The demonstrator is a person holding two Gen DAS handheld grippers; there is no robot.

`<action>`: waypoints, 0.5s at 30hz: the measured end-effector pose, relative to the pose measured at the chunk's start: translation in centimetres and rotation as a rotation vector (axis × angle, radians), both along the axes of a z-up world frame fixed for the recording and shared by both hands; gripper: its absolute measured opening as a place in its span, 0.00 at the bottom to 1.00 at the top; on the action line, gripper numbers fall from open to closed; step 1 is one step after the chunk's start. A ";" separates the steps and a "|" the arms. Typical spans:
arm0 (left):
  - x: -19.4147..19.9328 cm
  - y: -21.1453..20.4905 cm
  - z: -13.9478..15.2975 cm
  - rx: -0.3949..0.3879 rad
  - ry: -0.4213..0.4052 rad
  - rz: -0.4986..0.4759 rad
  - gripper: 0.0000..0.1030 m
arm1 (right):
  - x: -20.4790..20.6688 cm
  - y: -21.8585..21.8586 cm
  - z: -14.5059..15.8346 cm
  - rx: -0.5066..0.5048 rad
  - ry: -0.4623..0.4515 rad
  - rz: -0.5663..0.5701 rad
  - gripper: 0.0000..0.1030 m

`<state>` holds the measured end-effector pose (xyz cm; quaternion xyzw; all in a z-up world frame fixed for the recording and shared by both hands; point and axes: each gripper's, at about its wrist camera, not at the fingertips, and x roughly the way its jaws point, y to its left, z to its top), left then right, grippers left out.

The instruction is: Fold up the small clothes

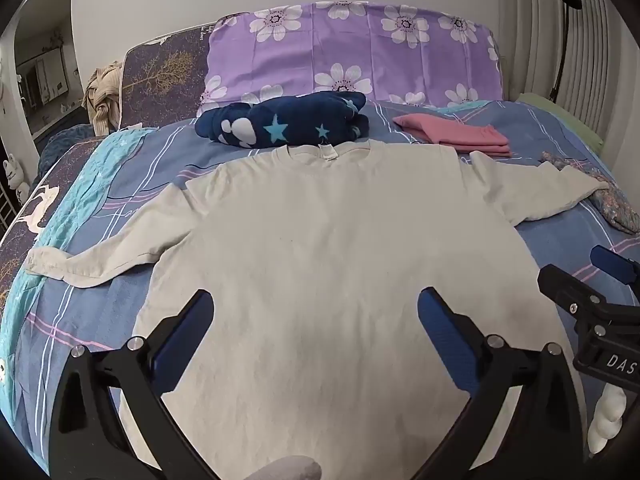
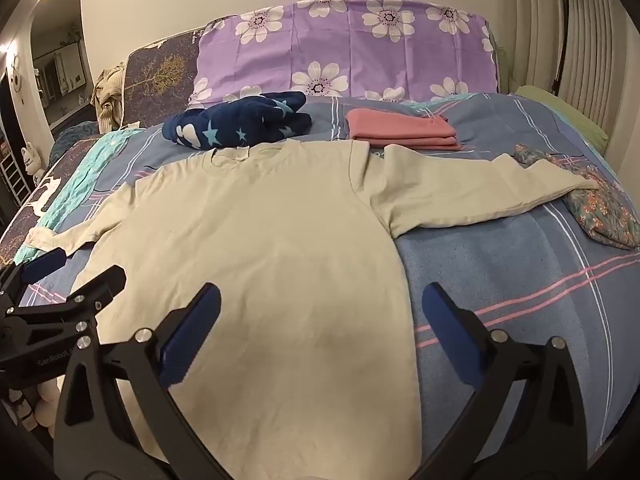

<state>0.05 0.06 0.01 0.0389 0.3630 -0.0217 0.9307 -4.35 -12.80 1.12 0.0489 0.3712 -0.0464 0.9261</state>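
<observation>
A cream long-sleeved shirt [image 1: 320, 248] [image 2: 256, 248] lies flat on the bed, collar toward the pillows, both sleeves spread out to the sides. My left gripper [image 1: 316, 312] hovers open over the lower middle of the shirt, nothing between its blue-padded fingers. My right gripper [image 2: 320, 308] is open too, above the shirt's lower right edge where it meets the blue bedspread. In the left wrist view the right gripper [image 1: 576, 276] shows at the right edge. In the right wrist view the left gripper [image 2: 80, 272] shows at the left edge.
A folded pink garment [image 1: 456, 134] [image 2: 402, 130] and a navy star-print bundle [image 1: 284, 124] [image 2: 240, 124] lie behind the collar, before a purple flowered pillow [image 1: 352, 52]. A floral cloth [image 2: 596, 208] lies under the right sleeve's cuff. A beige cloth [image 1: 102, 96] sits at the far left.
</observation>
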 end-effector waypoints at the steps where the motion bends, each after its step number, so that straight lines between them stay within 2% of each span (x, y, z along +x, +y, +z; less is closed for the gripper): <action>1: 0.0 0.0 0.0 0.003 -0.001 -0.002 0.99 | 0.0 0.0 0.0 0.001 0.000 0.000 0.98; 15: -0.2 -0.3 -0.8 0.018 -0.006 -0.013 0.99 | 0.1 -0.3 -0.2 0.017 0.036 -0.021 0.98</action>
